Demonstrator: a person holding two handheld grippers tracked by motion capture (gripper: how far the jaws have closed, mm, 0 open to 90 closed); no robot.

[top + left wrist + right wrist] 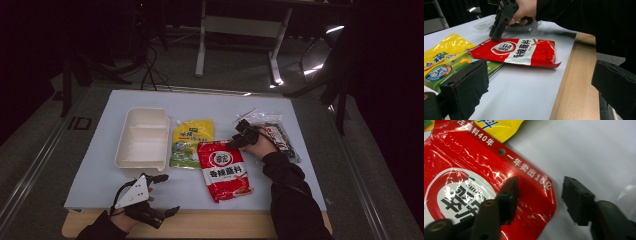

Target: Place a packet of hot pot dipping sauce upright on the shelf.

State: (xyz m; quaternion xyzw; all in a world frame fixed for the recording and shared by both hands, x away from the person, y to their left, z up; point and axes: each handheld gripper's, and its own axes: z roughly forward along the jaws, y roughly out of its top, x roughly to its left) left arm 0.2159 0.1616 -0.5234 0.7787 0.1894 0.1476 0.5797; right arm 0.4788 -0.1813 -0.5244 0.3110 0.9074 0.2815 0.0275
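Note:
A red seasoning packet (225,170) lies flat in the middle of the white mat, overlapping a yellow-green pouch (191,142) on its left. My right gripper (240,135) is down at the red packet's far corner. In the right gripper view the red packet (461,182) has one jaw over its corner and the other past its edge above the mat, so the right gripper (539,185) is open around that corner. My left gripper (167,194) rests near the mat's front edge, wide open and holding nothing. From the left gripper view the right gripper (496,33) touches the red packet (524,51).
A white two-compartment tray (142,137) stands left of the yellow pouch. A clear bag with dark contents (280,135) lies at the right, behind the right hand. A wooden table edge (200,225) runs along the front. Chair and table legs stand on the floor beyond.

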